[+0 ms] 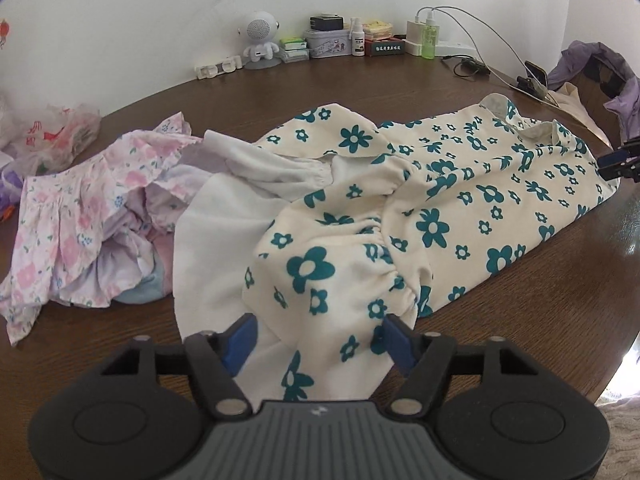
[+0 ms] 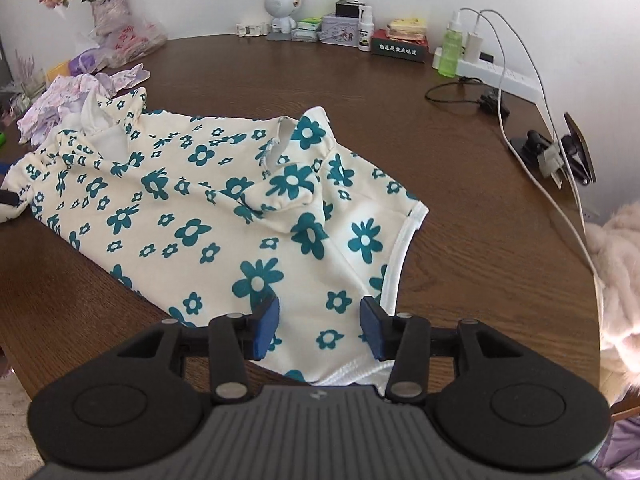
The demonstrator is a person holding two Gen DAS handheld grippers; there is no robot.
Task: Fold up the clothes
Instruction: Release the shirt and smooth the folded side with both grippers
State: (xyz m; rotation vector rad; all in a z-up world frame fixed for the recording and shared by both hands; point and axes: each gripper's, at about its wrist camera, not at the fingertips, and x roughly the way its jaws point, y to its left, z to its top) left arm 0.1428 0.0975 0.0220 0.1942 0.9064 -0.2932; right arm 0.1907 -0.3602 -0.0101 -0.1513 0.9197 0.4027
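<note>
A cream dress with teal flowers (image 1: 432, 216) lies stretched across the brown table (image 1: 280, 92), its white lining showing at the skirt end. My left gripper (image 1: 318, 340) is open over the gathered skirt hem, cloth between its blue pads. In the right wrist view the same dress (image 2: 208, 204) lies flat with a sleeve folded over the bodice. My right gripper (image 2: 318, 326) is open above the white-trimmed edge near the table's front. The right gripper's tip (image 1: 618, 160) also shows at the dress's far end in the left wrist view.
A crumpled pink floral garment (image 1: 92, 216) lies left of the dress. Along the wall stand a white robot speaker (image 1: 260, 40), tins, boxes, a green bottle (image 2: 450, 50) and a power strip (image 2: 496, 74) with cables. A phone on a clip stand (image 2: 568, 152) sits at right, purple clothing (image 1: 600, 68) beyond.
</note>
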